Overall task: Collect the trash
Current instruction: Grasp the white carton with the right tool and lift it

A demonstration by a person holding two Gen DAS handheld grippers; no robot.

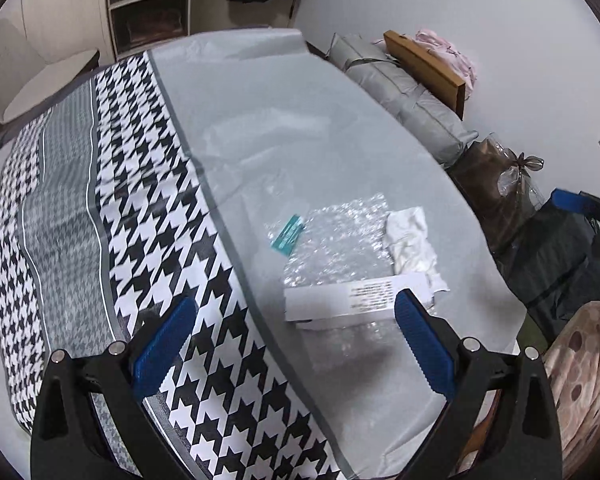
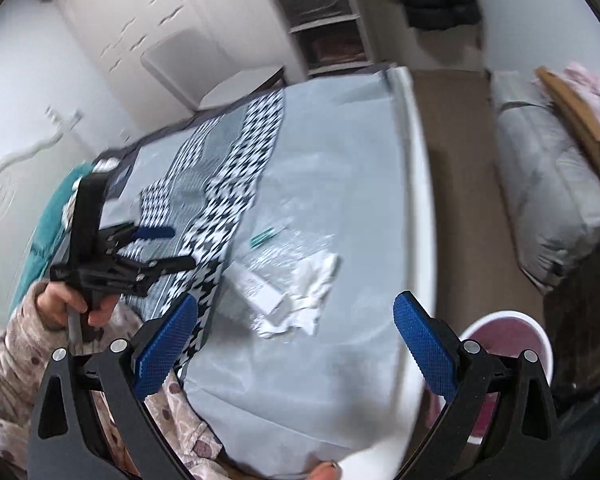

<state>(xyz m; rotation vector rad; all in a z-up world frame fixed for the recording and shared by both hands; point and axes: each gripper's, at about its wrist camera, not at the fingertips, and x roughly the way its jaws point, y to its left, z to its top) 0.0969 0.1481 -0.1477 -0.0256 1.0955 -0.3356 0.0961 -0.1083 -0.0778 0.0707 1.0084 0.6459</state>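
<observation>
Trash lies on the grey bed sheet (image 1: 260, 128): a sheet of bubble wrap (image 1: 340, 240), a crumpled white tissue (image 1: 412, 240), a white paper box (image 1: 352, 300) and a small clear packet with a teal label (image 1: 286, 232). My left gripper (image 1: 296, 320) is open, just short of the box, and holds nothing. My right gripper (image 2: 296, 320) is open and empty above the bed's near edge, with the tissue (image 2: 312, 284), box (image 2: 260, 292) and bubble wrap (image 2: 284, 248) ahead of it. The left gripper (image 2: 172, 248) also shows in the right wrist view, open.
A houndstooth cover (image 1: 148, 216) lies over the bed's left part. A white bin with a pink liner (image 2: 508, 344) stands on the floor to the right of the bed. Grey pillows (image 1: 404, 92), a cardboard piece (image 1: 424, 64) and a tied plastic bag (image 1: 496, 184) lie along the wall.
</observation>
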